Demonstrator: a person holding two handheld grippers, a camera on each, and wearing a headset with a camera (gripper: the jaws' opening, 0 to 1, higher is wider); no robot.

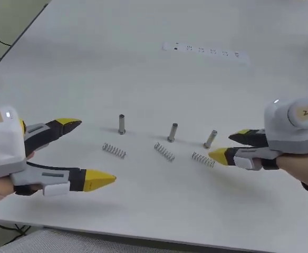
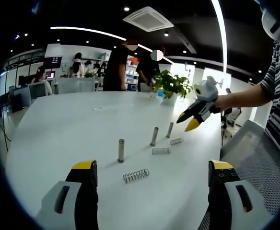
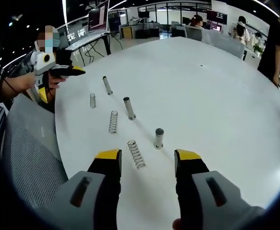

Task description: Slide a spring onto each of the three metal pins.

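Three short metal pins stand in a row on the white table: the left pin [image 1: 122, 124], the middle pin [image 1: 173, 132] and the right pin [image 1: 211, 138], which leans a little. A loose spring lies in front of each: left spring [image 1: 114, 150], middle spring [image 1: 164, 152], right spring [image 1: 203, 159]. My left gripper [image 1: 88, 152] hovers left of the row, open and empty. Just right of the right spring is my right gripper [image 1: 225, 146], open with nothing in it. The right gripper view has the nearest spring [image 3: 136, 153] and nearest pin [image 3: 158, 138] just ahead of its jaws.
A white power strip [image 1: 207, 51] lies far back on the table [image 1: 143, 79]. The table's front edge runs close below the grippers. A potted plant [image 2: 171, 84] stands at the far end, with people standing behind it. A grey mesh chair [image 3: 25, 143] sits beside the table.
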